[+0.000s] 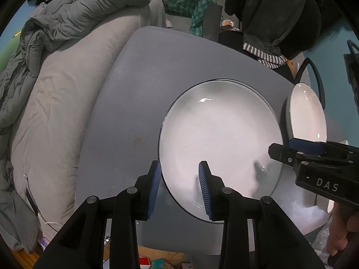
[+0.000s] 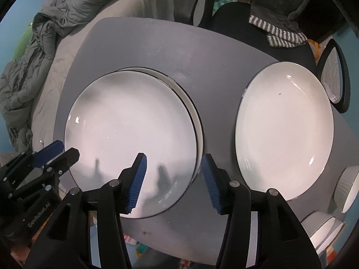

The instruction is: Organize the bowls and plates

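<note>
While both my grippers' jaws gape wide, left gripper (image 1: pixel 180 187) and right gripper (image 2: pixel 174 182) straddle opposite rims of the top plate (image 2: pixel 132 132).

Even, dim overhead light. Small specular glints on the stacked plates (image 2: pixel 132 139); soft finger shadows at their lower part. Strong fisheye bending, black vignette at frame corners. Focus sharp.

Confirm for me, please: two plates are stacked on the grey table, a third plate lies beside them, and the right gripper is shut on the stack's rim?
Not quite. The right gripper is open, its jaws apart near the stack's rim and clamping nothing, as the right wrist view shows. The rest holds: two plates stacked on the grey table, a third plate beside them.
</note>
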The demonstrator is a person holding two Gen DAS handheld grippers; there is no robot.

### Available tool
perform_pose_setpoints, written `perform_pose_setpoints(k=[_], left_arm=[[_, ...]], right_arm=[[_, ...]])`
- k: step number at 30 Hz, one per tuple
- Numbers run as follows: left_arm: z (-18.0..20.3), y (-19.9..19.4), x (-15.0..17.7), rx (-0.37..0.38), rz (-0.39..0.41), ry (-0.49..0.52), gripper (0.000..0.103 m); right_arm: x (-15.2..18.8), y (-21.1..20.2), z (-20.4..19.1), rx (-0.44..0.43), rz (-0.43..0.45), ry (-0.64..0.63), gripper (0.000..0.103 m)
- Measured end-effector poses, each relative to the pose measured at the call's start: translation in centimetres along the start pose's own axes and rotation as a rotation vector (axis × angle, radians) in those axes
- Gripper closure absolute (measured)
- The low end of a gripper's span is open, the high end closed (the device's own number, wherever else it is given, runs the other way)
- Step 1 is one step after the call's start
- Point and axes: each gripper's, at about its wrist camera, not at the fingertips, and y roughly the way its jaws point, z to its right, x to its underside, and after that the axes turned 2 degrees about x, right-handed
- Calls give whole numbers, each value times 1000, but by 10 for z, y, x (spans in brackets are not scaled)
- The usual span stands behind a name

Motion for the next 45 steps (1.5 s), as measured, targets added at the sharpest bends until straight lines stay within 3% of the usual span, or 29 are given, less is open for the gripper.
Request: perform_pose_setpoints(k=[2,5,19,31,43,45], left_arm=[[2,-4,2,-5,5,2,67],[6,-9,6,-8,9,6,56],[30,-23,34,38,-16,27,56],[81,-37,48,73,-43,98,55],[148,-20,31,75,-68,110,52],[154,-13,25,85,-71,93,46]], right_arm=[[4,-3,4,-1,7,2,50],[11,-10,9,-1,23,8,44],[55,-44,39,30,70,11,43],[93,-68,88,45,83,66,39],[86,-82,157,61,85,100,39],[81,-83,170,57,84,100,39]])
